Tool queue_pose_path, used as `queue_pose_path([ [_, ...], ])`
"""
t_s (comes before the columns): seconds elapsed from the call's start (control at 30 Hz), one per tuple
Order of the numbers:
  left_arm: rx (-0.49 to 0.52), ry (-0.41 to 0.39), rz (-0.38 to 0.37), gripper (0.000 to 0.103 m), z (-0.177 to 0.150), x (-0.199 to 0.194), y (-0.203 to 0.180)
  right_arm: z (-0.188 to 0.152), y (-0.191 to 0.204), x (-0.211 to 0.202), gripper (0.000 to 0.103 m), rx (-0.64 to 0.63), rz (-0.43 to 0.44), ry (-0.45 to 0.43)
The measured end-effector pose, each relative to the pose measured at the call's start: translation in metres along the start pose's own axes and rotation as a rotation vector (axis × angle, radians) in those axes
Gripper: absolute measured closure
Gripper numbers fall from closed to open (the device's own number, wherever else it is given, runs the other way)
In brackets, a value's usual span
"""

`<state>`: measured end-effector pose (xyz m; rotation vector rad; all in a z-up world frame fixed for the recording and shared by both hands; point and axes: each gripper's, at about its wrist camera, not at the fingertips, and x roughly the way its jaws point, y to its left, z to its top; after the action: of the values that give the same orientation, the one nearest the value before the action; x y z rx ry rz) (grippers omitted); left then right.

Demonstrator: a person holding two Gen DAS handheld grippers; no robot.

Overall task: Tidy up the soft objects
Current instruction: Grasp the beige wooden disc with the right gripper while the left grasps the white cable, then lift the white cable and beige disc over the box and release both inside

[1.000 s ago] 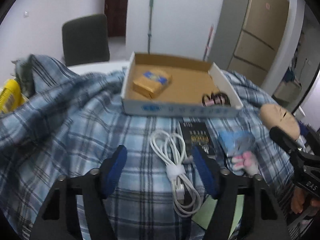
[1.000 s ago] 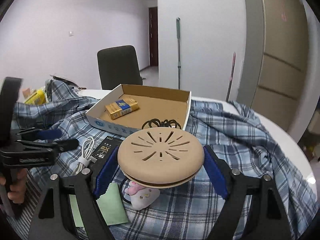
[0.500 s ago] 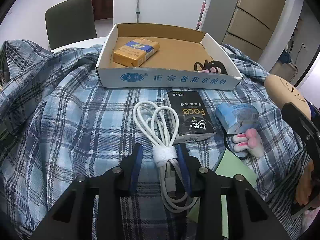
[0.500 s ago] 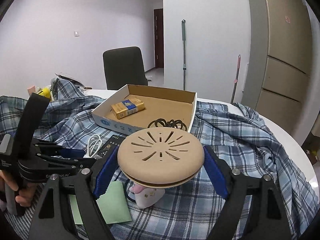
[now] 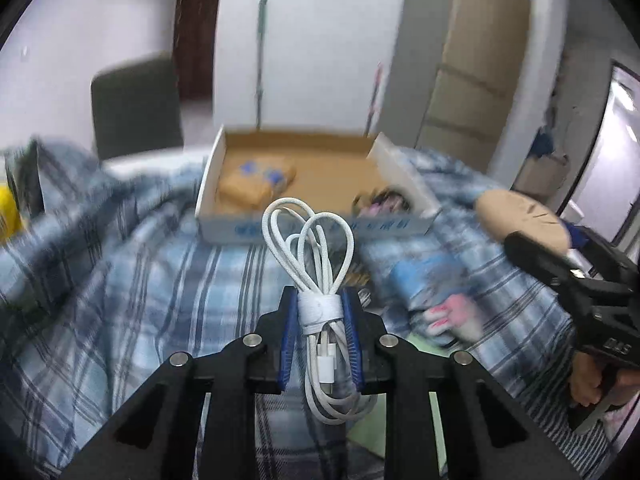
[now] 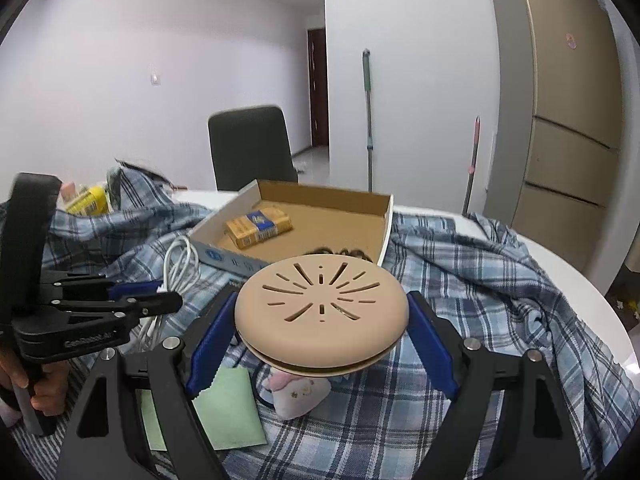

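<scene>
There were two grippers: the left gripper (image 5: 319, 322) and the right gripper (image 6: 320, 334). One coiled white cable (image 5: 316, 264), one tan round slotted disc (image 6: 321, 312), one cardboard box (image 6: 312, 200), one yellow pack (image 6: 258, 227) in it, one bunch of dark hair ties (image 6: 340, 251), one plaid cloth (image 6: 480, 280), one green paper sheet (image 6: 228, 412), one small pink-and-white plush (image 6: 298, 394) and one dark chair (image 6: 252, 146) were countable.
</scene>
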<state>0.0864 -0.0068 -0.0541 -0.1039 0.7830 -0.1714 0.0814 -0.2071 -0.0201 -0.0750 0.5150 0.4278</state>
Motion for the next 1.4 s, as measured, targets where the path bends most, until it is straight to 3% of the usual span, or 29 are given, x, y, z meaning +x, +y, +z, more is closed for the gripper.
queue_pose_path([
  [0.27, 0.092, -0.329, -0.009, 0.079, -0.004, -0.055, -0.023, 0.002, 0.011, -0.027, 0.021, -0.047, 0.027, -0.148],
  [0.43, 0.111, -0.471, -0.006, 0.079, -0.011, -0.079, -0.028, 0.002, 0.017, -0.034, 0.021, -0.077, 0.038, -0.188],
  [0.73, 0.083, -0.537, -0.039, 0.079, -0.004, -0.112, -0.027, 0.012, 0.018, -0.055, 0.021, -0.076, 0.024, -0.290],
  [0.97, 0.053, -0.584, -0.061, 0.079, 0.042, -0.130, -0.020, 0.057, 0.021, -0.056, 0.021, -0.087, 0.011, -0.369],
  [1.03, 0.072, -0.637, -0.032, 0.079, 0.052, -0.132, -0.021, 0.069, 0.019, -0.048, 0.021, -0.080, 0.002, -0.389],
  [1.23, 0.105, -0.719, -0.003, 0.079, 0.077, -0.110, -0.016, 0.087, 0.019, -0.008, 0.021, -0.078, -0.044, -0.412],
  [1.4, 0.117, -0.713, 0.020, 0.079, 0.088, -0.067, -0.006, 0.088, 0.011, 0.026, 0.021, -0.076, -0.035, -0.421],
])
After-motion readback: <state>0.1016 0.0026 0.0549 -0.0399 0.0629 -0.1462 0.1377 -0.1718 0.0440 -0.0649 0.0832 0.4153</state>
